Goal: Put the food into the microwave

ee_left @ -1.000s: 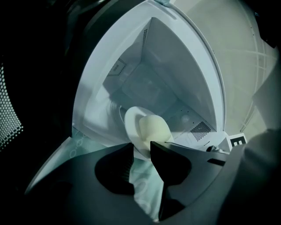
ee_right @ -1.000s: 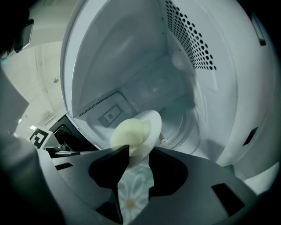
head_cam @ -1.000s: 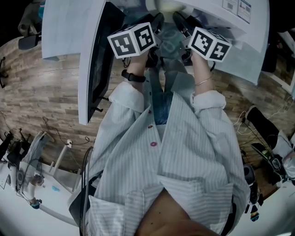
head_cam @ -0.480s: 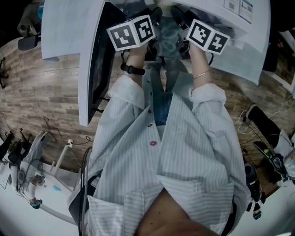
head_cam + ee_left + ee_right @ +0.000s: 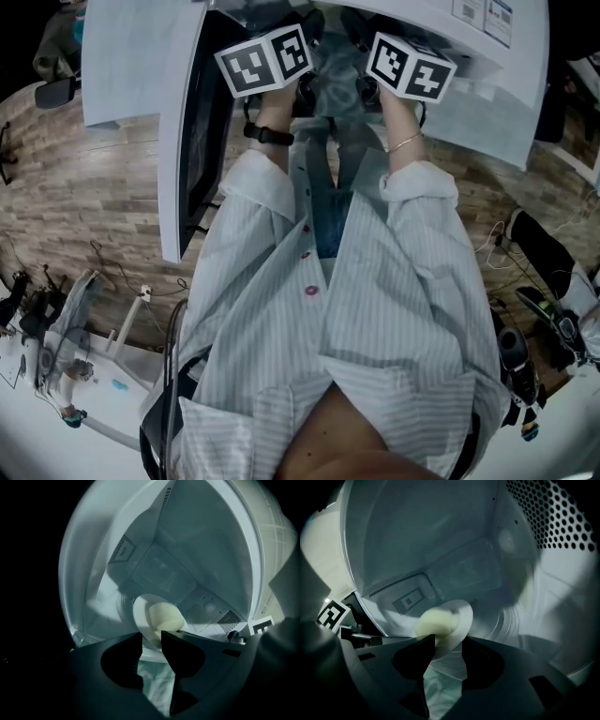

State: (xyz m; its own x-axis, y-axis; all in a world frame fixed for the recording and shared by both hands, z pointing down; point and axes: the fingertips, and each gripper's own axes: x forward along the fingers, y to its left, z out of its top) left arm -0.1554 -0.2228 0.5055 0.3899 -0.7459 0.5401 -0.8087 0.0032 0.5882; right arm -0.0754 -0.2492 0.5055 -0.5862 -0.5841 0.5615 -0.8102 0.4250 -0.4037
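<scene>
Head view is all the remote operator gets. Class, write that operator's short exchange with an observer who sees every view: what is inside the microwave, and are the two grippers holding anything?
Operator: I cannot see past the open door. What is inside?
Observer: A pale bun on a white plate, well inside the microwave.
Operator: Are the grippers holding that plate?
Observer: No. The left gripper and right gripper have both just been opening their jaws. The plate's rim lies between each pair, unpinched.
</scene>
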